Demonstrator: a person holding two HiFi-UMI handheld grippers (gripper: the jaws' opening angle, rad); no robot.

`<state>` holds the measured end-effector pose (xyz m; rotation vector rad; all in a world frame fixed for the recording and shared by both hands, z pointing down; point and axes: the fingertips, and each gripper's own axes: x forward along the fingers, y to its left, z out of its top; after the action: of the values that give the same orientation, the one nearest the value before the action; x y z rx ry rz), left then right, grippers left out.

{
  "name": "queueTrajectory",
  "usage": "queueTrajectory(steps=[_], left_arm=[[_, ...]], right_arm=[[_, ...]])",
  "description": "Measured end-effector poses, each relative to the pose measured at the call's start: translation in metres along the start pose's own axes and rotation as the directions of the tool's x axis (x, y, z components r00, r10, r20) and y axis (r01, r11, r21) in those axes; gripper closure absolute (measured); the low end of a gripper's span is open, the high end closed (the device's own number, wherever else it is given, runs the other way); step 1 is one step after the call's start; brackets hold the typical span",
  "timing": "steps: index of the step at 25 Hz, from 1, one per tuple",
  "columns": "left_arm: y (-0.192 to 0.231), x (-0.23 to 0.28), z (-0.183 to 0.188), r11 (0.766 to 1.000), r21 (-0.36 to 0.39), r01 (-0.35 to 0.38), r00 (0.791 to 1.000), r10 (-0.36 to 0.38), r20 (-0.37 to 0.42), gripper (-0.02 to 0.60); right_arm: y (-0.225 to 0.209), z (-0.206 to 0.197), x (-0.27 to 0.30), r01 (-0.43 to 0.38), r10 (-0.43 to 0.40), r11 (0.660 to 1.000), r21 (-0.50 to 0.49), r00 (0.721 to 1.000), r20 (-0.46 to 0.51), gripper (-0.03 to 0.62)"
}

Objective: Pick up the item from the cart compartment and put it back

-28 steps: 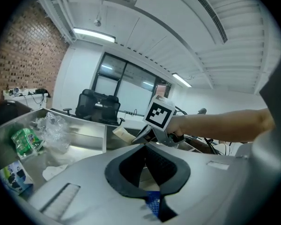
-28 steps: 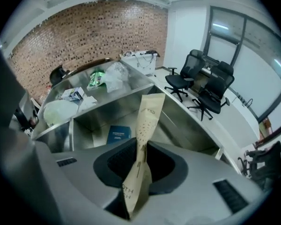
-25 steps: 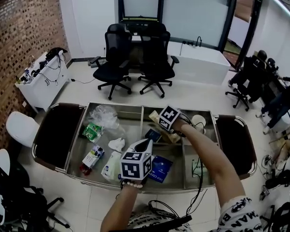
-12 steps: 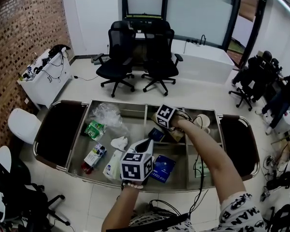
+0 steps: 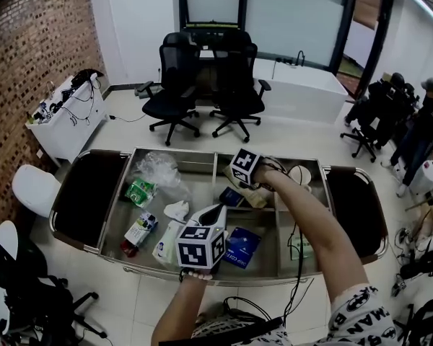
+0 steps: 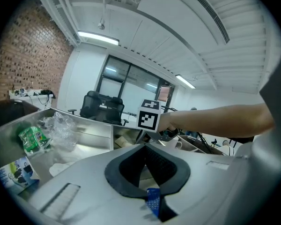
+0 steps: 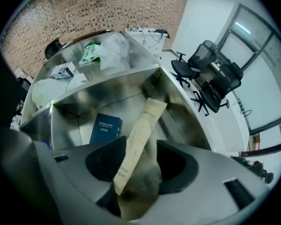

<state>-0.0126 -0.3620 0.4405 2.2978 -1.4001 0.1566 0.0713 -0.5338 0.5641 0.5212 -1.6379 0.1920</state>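
A long tan box [image 7: 138, 139] lies slanted in the cart's middle compartment [image 7: 145, 86], its near end between the jaws of my right gripper [image 7: 143, 161]. The jaws are opening, and a gap shows beside the box on the right. In the head view the right gripper [image 5: 251, 187] reaches down over the tan box [image 5: 254, 197]. My left gripper [image 5: 215, 216] hovers over the cart's near side, above a blue packet [image 5: 242, 247]. In its own view the left gripper [image 6: 145, 165] stands open with nothing between its jaws.
The steel cart [image 5: 202, 154] has three compartments. The left one holds a green packet [image 5: 139, 192], clear plastic [image 5: 159, 170], a carton [image 5: 139, 229] and a white pouch [image 5: 166, 245]. A small dark blue booklet [image 7: 105, 128] lies beside the tan box. Office chairs [image 5: 177, 85] stand beyond.
My right gripper has shifted a little toward the far side of the middle compartment. The left gripper has stayed almost where it was.
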Motion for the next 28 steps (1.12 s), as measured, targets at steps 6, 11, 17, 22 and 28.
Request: queueTrajectory(steps=[6, 11, 17, 22, 28], left_arm=[[-0.006, -0.008, -0.003, 1.000, 0.017, 0.025, 0.999, -0.025, 0.034, 0.580], [-0.013, -0.022, -0.003, 0.999, 0.039, 0.028, 0.995, -0.031, 0.093, 0.580], [-0.030, -0.056, -0.002, 0.996, 0.081, 0.021, 0.984, -0.035, 0.173, 0.580], [-0.050, -0.080, -0.012, 0.993, 0.114, 0.044, 0.979, -0.066, 0.194, 0.580], [-0.074, -0.094, -0.042, 0.988, 0.136, 0.078, 0.983, -0.099, 0.156, 0.580]], right_arm=[[0.001, 0.004, -0.062, 0.010, -0.022, 0.998, 0.055, 0.976, 0.219, 0.378], [0.023, -0.009, -0.149, 0.044, -0.114, 0.988, 0.148, 0.857, 0.503, 0.585], [0.088, -0.053, -0.247, 0.066, -0.254, 0.961, 0.269, 0.595, 0.762, 0.585], [0.140, -0.112, -0.294, 0.088, -0.398, 0.913, 0.399, 0.408, 0.822, 0.585], [0.200, -0.176, -0.302, 0.050, -0.526, 0.843, 0.535, 0.283, 0.802, 0.585]])
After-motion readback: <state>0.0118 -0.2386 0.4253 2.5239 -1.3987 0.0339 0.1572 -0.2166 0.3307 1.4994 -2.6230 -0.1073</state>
